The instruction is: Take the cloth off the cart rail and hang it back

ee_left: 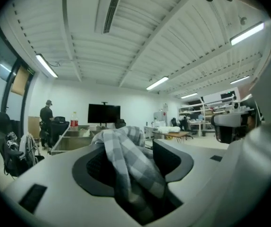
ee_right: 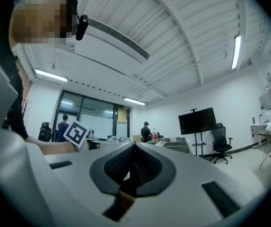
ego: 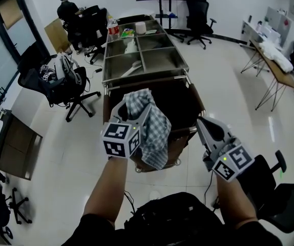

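On our left gripper [ee_left: 134, 149] the fingers [ee_left: 168, 159] stand apart, checked cloth [ee_left: 126, 167] loose between them; our right gripper [ee_right: 134, 146] has its fingers together, empty.

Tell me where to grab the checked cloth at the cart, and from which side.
Grip the bunched top fold of the checked cloth, coming from the near side with the left gripper: its open jaws straddle that hump, while the rest hangs loose.
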